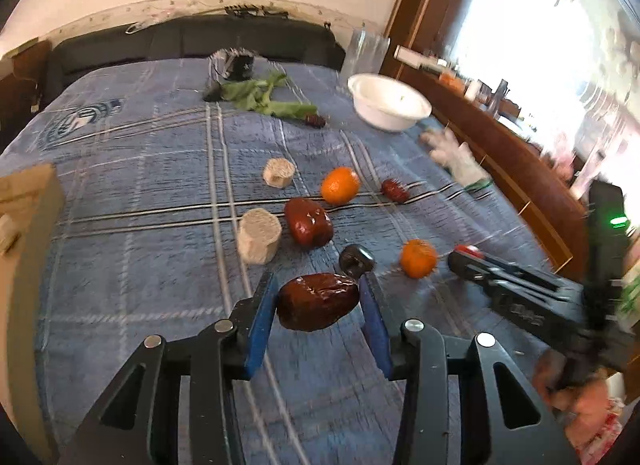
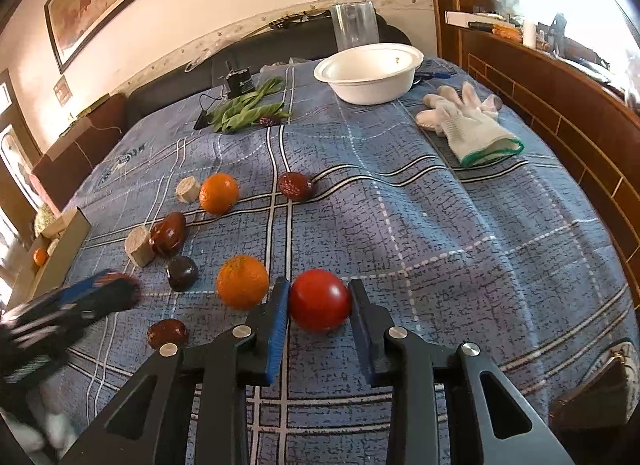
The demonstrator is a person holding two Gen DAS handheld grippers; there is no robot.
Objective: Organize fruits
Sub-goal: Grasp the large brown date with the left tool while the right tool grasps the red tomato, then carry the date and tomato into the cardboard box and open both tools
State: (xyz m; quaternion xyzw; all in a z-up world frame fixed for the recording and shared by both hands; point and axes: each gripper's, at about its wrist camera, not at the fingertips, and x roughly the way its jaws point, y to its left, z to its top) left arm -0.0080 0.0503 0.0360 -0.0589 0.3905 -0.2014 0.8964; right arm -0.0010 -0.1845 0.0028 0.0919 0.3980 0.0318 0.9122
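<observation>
My left gripper [image 1: 318,297] is shut on a wrinkled brown date [image 1: 316,301] and holds it over the blue plaid cloth [image 1: 160,169]. My right gripper [image 2: 320,299] is shut on a red tomato [image 2: 319,300]; it also shows in the left wrist view [image 1: 466,255], blurred. Two oranges [image 2: 219,193] [image 2: 242,282], several dates [image 2: 295,186] [image 2: 167,235] [image 2: 167,334], a dark plum [image 2: 182,273] and two beige cut pieces [image 2: 139,251] [image 2: 188,190] lie on the cloth. A white bowl [image 2: 370,73] stands at the far side.
A white glove [image 2: 466,125] lies at the right near the wooden ledge [image 2: 560,105]. Green leaves [image 2: 244,111] and a small black device [image 2: 238,83] lie at the back. A clear cup [image 2: 354,27] stands behind the bowl. A cardboard box [image 2: 60,253] sits at the left edge.
</observation>
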